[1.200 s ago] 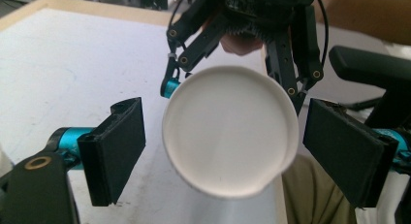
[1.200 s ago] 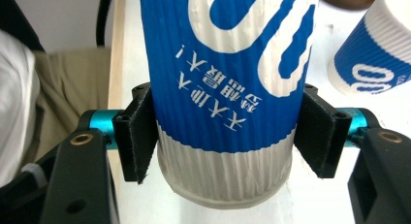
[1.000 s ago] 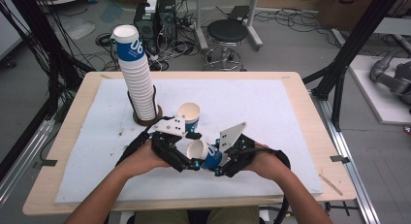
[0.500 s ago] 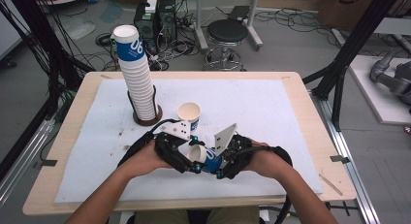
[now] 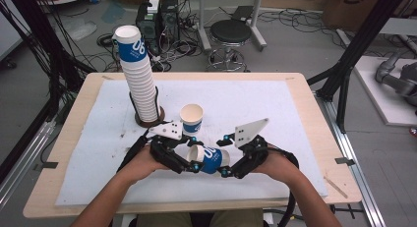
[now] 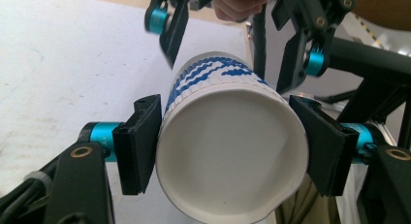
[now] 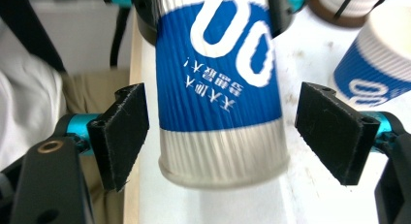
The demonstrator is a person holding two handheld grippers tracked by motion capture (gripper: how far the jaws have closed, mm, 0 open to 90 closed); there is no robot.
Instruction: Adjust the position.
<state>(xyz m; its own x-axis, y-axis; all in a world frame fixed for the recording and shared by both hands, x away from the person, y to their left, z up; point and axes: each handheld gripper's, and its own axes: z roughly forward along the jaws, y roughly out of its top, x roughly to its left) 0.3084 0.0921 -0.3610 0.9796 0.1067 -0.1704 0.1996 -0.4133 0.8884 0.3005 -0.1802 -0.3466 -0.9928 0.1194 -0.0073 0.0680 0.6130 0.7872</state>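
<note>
A blue-and-white paper cup (image 5: 210, 159) lies on its side in the air between my two grippers, above the white mat (image 5: 275, 109). My left gripper (image 5: 193, 163) has just been closing and is shut on the cup (image 6: 232, 161) near its open rim, both pads (image 6: 139, 142) pressing its sides. My right gripper (image 5: 227, 164) has just been opening. Its jaws stand apart on either side of the cup's base (image 7: 220, 107), with a gap at each pad (image 7: 334, 131).
A second paper cup (image 5: 191, 119) stands upright on the mat just beyond the grippers, seen also at the right gripper view's edge as the upright cup (image 7: 375, 81). A tall stack of cups (image 5: 140, 82) rises from a round holder at the left. The table's front edge is close.
The left jaws closed onto the cup's rim end. The right jaws, which gripped the cup's base earlier, let go and spread. Both hands stayed in place.
</note>
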